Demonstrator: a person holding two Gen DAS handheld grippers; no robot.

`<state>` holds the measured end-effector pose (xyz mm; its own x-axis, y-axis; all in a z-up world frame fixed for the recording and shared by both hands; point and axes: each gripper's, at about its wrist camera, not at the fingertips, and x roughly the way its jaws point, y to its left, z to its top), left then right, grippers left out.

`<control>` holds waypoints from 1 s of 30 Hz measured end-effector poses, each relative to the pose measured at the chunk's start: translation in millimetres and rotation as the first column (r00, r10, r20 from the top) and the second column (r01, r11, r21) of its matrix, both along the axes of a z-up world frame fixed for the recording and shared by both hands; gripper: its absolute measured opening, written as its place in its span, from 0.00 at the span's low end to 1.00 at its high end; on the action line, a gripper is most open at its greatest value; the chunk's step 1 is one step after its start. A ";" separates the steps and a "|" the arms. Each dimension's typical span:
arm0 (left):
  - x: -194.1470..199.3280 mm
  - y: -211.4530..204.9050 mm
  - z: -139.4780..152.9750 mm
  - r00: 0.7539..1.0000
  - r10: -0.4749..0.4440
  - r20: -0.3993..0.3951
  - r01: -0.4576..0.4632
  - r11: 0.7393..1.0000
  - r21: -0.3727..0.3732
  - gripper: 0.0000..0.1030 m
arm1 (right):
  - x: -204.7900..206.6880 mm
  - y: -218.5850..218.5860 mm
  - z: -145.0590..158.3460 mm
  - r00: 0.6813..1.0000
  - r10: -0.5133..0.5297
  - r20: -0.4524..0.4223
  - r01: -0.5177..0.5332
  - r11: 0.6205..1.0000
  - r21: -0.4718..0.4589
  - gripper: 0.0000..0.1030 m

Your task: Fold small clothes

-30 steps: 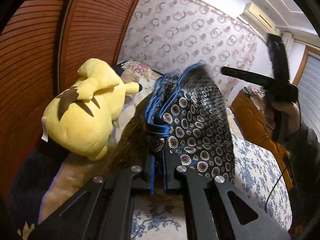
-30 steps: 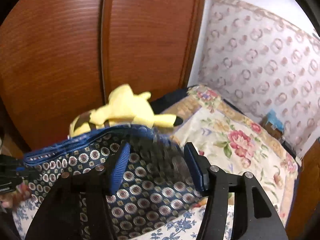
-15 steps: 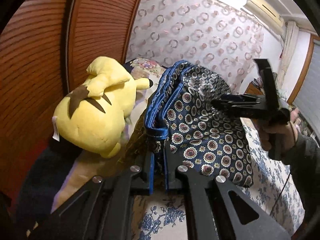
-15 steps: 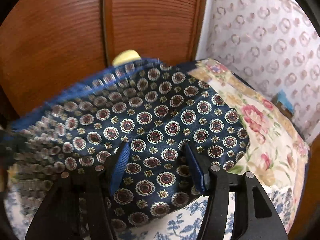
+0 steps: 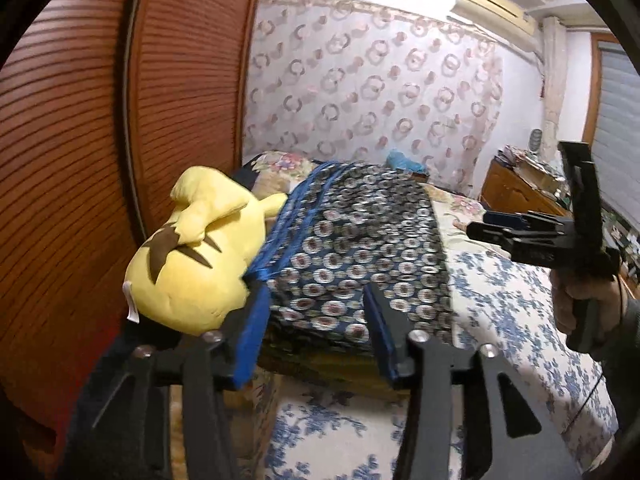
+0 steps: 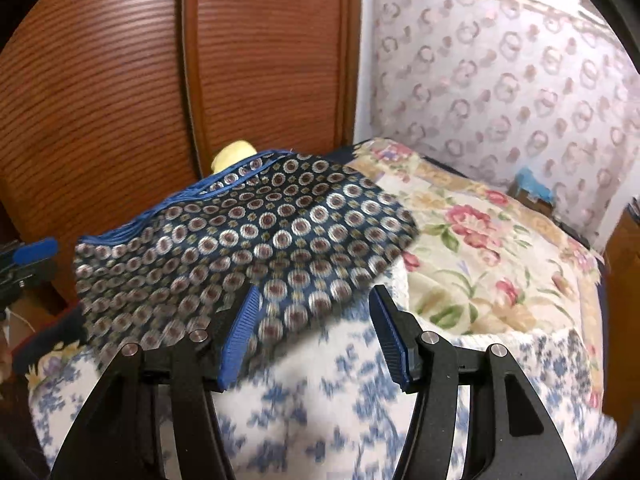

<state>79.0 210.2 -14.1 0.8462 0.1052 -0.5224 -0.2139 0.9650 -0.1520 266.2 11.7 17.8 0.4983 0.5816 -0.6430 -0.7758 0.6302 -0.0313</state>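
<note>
Resting half-folded on the bed, nothing gripping it.
Patterned shorts (image 5: 360, 248) lie on the floral bed (image 5: 520, 312), their blue waistband against the yellow plush toy (image 5: 192, 256); left gripper (image 5: 316, 332) jaws have just been opening and stand apart around the hem, unpressed, while right gripper (image 6: 316, 336) jaws gape empty. Slippery layers may slide apart or catch on the toy. No containers visible.

Bedroom setup: ribbed reddish-brown wardrobe doors (image 5: 80, 160) fill the left, and the far wall (image 5: 360, 92) has wallpaper with pinkish rings. An air conditioner (image 5: 492, 12) sits high up on the right, with a cluttered wooden dresser (image 5: 516, 192) under a window with blinds (image 5: 616, 128). The bed (image 6: 472, 248) has floral covers.
</note>
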 end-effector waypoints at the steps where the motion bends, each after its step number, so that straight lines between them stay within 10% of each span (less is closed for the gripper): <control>1: -2.2 -6.1 2.8 1.000 -0.013 0.008 0.013 1.000 0.006 0.57 | -8.9 -9.5 3.3 1.000 -0.009 0.010 0.009 1.000 0.007 0.57; 15: -12.6 -104.6 19.2 0.986 -0.164 0.010 0.163 0.982 0.092 0.57 | -108.6 -141.3 35.4 0.969 -0.229 0.090 0.219 0.970 0.108 0.81; 30: -18.0 -200.5 51.8 0.955 -0.293 0.044 0.285 0.949 0.133 0.57 | -185.1 -256.0 62.2 0.842 -0.520 0.146 0.483 0.846 0.226 0.83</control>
